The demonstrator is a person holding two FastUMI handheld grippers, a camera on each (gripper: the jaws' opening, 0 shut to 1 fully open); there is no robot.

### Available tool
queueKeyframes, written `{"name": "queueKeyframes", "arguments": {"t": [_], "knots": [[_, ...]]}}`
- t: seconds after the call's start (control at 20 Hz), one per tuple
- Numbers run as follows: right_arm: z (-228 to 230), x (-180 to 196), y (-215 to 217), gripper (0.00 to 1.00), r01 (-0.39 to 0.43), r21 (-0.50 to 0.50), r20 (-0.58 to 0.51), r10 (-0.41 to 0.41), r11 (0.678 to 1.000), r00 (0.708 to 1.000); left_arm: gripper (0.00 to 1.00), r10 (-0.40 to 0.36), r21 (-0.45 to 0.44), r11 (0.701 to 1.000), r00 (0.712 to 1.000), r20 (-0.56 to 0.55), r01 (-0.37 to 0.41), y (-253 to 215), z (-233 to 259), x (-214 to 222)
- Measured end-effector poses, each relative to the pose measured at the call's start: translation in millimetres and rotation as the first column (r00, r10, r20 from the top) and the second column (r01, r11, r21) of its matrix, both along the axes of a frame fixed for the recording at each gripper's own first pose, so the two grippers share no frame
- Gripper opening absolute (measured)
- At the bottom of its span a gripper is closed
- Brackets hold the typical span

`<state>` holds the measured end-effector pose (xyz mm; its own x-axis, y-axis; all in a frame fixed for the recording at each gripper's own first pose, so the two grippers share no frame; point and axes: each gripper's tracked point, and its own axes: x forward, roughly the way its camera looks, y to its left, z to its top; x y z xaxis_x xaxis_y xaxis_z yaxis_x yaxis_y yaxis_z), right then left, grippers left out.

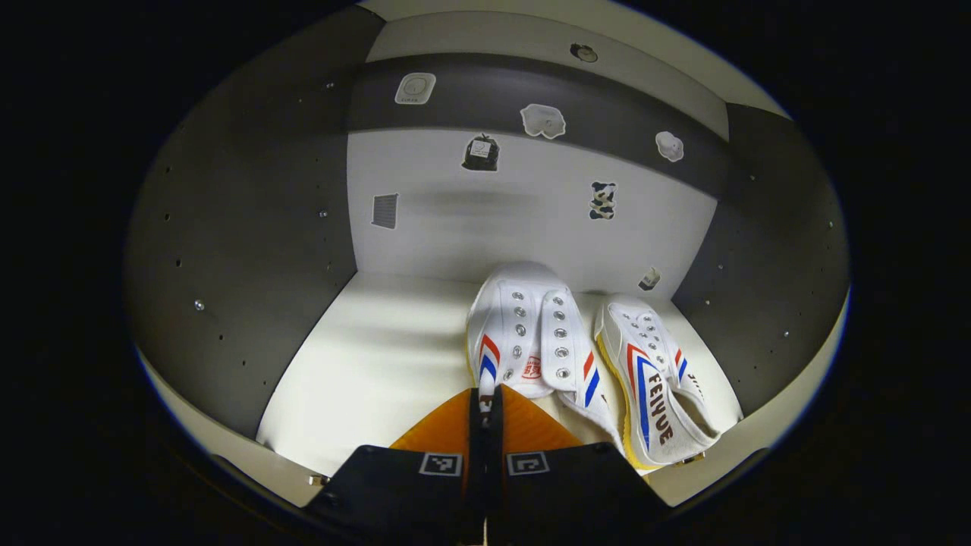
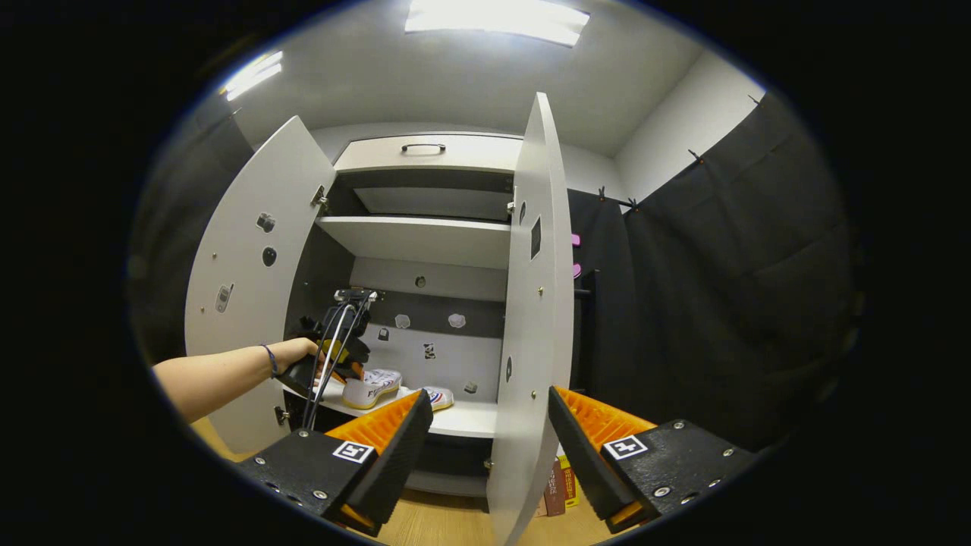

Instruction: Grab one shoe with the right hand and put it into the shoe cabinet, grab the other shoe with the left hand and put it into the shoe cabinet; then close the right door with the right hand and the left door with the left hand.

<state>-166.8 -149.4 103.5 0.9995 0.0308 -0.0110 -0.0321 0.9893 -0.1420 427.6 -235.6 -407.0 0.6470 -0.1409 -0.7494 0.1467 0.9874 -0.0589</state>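
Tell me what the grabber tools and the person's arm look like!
Each gripper, the left gripper and the right gripper, has two ribbed wedge fingers on black blocks with square black-and-white tags. Cables trail from the left one. The arm is bare, with a thin dark wristband.

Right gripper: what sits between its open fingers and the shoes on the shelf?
In the right gripper view, the right door's edge stands between the right gripper and the shoes.

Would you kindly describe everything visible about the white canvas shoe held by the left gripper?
The white canvas shoe has metal eyelets, no laces, red and blue side stripes and a red tongue stamp. It sits upright on the pale cabinet shelf, toe toward the back wall, beside its tilted yellow-soled mate. The left gripper is shut on its heel.
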Motion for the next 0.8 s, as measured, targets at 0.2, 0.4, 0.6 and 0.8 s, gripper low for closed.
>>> {"name": "queueKeyframes", "arguments": {"t": [0.2, 0.4, 0.6, 0.8], "knots": [[2, -2, 5, 0.94, -0.013, 0.002, 0.003, 0.013, 1.000, 1.000, 0.30, 0.011, 0.003, 1.000, 0.990, 0.139, -0.011, 5, 36, 16], [14, -9, 6, 0.94, -0.006, 0.018, 0.024, 0.005, 1.000, 1.000, 0.90, 0.008, -0.014, 1.000, 0.971, 0.238, -0.005, 4, 83, 3], [32, -13, 3, 0.94, 0.012, 0.030, 0.045, -0.013, 0.999, 0.999, 0.97, 0.073, -0.075, 0.996, 0.872, 0.483, -0.042, 19, 182, -23], [54, -24, -3, 0.94, 0.033, 0.047, 0.068, -0.036, 0.998, 0.997, 0.96, 0.024, -0.048, 0.999, 0.790, 0.612, 0.007, 21, 255, -89]]}}
